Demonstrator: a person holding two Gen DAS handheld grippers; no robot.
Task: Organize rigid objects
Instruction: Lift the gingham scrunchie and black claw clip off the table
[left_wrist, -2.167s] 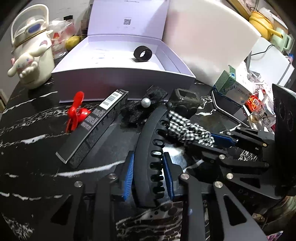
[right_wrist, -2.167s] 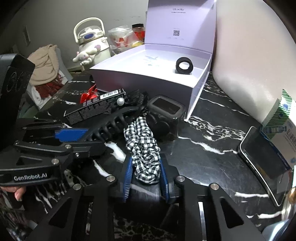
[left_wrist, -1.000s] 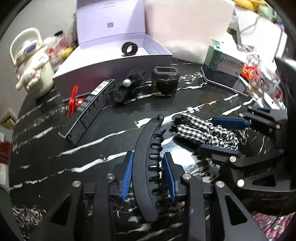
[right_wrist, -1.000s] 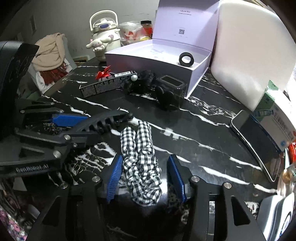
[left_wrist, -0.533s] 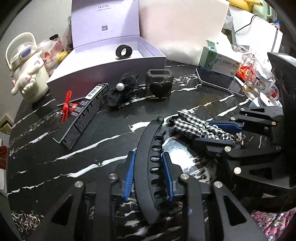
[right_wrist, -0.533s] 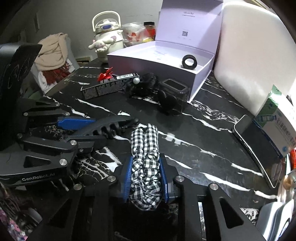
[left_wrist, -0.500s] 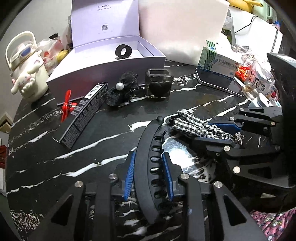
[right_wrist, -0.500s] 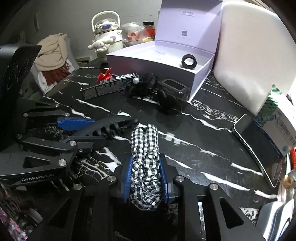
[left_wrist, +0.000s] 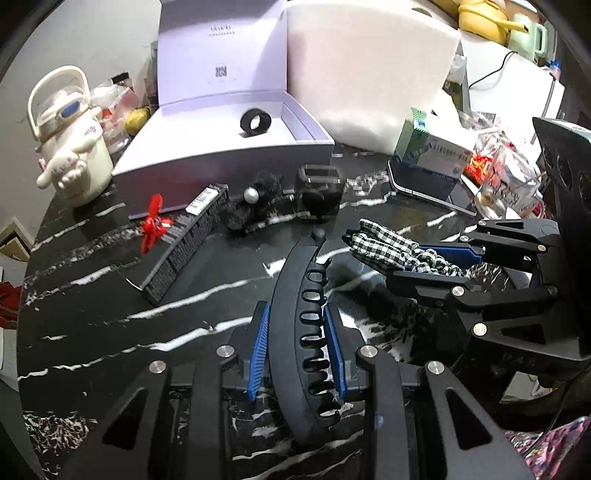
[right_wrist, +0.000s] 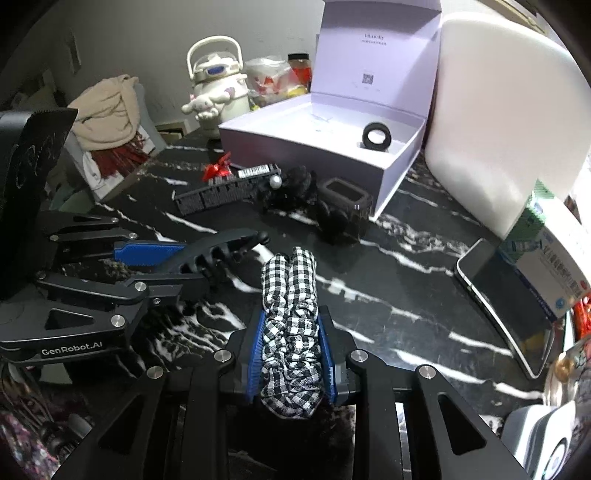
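My left gripper (left_wrist: 297, 339) is shut on a long black banana hair clip (left_wrist: 304, 314), held above the black marble table (left_wrist: 110, 295). My right gripper (right_wrist: 290, 347) is shut on a black-and-white checked scrunchie (right_wrist: 291, 295). Each gripper shows in the other's view: the right gripper (left_wrist: 436, 258) and the left gripper (right_wrist: 162, 258). An open lilac box (left_wrist: 221, 147) at the back holds a black ring (left_wrist: 255, 122). In front of it lie a red clip (left_wrist: 153, 225), a long black barcode box (left_wrist: 184, 240), a black pearl scrunchie (left_wrist: 255, 206) and a dark heart cube (left_wrist: 319, 192).
A white character kettle (left_wrist: 70, 147) stands at the back left. A big white foam block (left_wrist: 369, 74) stands behind the box. A phone (right_wrist: 506, 295) and a green-white medicine box (right_wrist: 546, 251) lie at the right, with snack clutter beyond.
Both grippers have pulled back from the lilac box, carrying the hair clip and the scrunchie. The right gripper closed tighter on the scrunchie about a second ago.
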